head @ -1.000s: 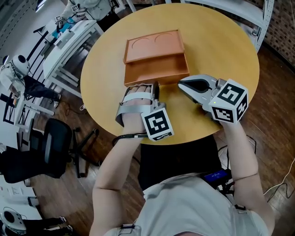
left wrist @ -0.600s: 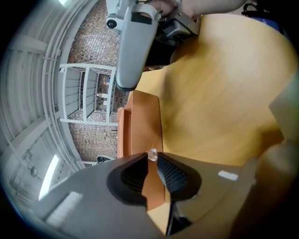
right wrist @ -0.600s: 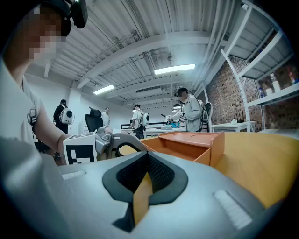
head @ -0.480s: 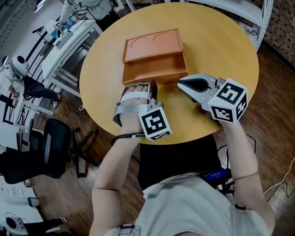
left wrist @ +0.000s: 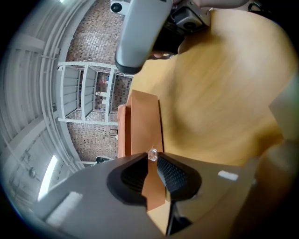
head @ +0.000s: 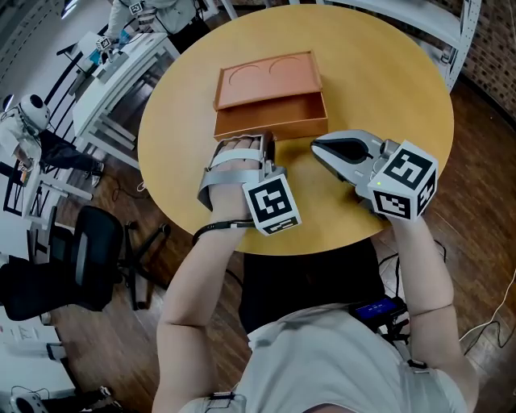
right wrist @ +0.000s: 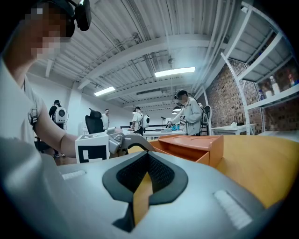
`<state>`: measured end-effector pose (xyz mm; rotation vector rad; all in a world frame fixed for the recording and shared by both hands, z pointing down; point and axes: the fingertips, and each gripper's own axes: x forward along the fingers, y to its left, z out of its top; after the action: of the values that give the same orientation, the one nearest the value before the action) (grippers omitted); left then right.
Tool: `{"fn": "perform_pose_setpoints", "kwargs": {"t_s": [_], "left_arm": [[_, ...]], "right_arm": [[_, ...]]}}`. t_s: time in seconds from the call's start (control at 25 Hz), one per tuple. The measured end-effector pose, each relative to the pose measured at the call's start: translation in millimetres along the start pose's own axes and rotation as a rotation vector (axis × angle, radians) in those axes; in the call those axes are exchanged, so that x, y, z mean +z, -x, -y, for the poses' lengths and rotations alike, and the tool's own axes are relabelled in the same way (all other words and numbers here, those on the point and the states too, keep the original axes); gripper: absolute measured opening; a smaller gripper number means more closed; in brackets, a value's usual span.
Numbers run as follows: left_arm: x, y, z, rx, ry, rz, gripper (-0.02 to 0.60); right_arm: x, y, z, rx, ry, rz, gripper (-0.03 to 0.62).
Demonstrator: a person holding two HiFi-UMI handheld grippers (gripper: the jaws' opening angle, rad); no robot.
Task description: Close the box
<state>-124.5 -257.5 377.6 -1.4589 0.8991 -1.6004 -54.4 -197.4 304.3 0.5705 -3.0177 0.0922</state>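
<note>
An orange box (head: 270, 117) lies on the round wooden table (head: 387, 97), its lid (head: 266, 79) folded back flat on the far side with two round recesses showing. My left gripper (head: 268, 143) has its jaws shut, and its tips are right at the box's near wall. In the left gripper view the box (left wrist: 145, 121) shows through the thin slit between those jaws (left wrist: 152, 163). My right gripper (head: 316, 147) rests low over the table just right of the left one, shut on nothing. It points left, and its view shows the box (right wrist: 196, 144) ahead at the right.
A black office chair (head: 72, 258) and white benches (head: 121, 64) stand on the floor to the left of the table. White shelving (head: 435, 24) is at the far right. Several people (right wrist: 189, 114) stand in the background of the right gripper view.
My left gripper has moved forward, away from the table's near edge, until its tips reach the box's near wall. The right gripper and the box have stayed where they were.
</note>
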Motion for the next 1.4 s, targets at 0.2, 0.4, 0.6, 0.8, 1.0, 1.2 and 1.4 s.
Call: {"fn": "perform_pose_setpoints", "kwargs": {"t_s": [0.2,0.4,0.6,0.8,1.0,1.2,1.4], "left_arm": [[-2,-16,-7,-0.01,0.0,-0.01,0.063],[-4,-38,-16,-0.029,-0.007,-0.022,0.063],[-6,-60,-26,-0.038,-0.006,-0.046,0.063],[-12,-72,-30,-0.049,0.004,-0.08,0.064],[-21,-82,-33,-0.06,0.005,-0.118,0.064],[-20,-83,-35,-0.044,-0.006,-0.121,0.064],[-22,-73,-34,-0.025,0.049,-0.074,0.066]], "right_arm": [[11,1,-3,0.018,0.026,0.011,0.002],[12,3,-5,0.031,0.024,0.007,0.002],[10,5,-6,0.042,0.022,0.004,0.002],[10,7,-5,0.049,0.015,0.015,0.002],[9,5,-6,0.052,0.013,0.016,0.002],[10,5,-5,0.05,0.012,0.018,0.002],[8,3,-6,0.038,0.015,0.007,0.003]]}}
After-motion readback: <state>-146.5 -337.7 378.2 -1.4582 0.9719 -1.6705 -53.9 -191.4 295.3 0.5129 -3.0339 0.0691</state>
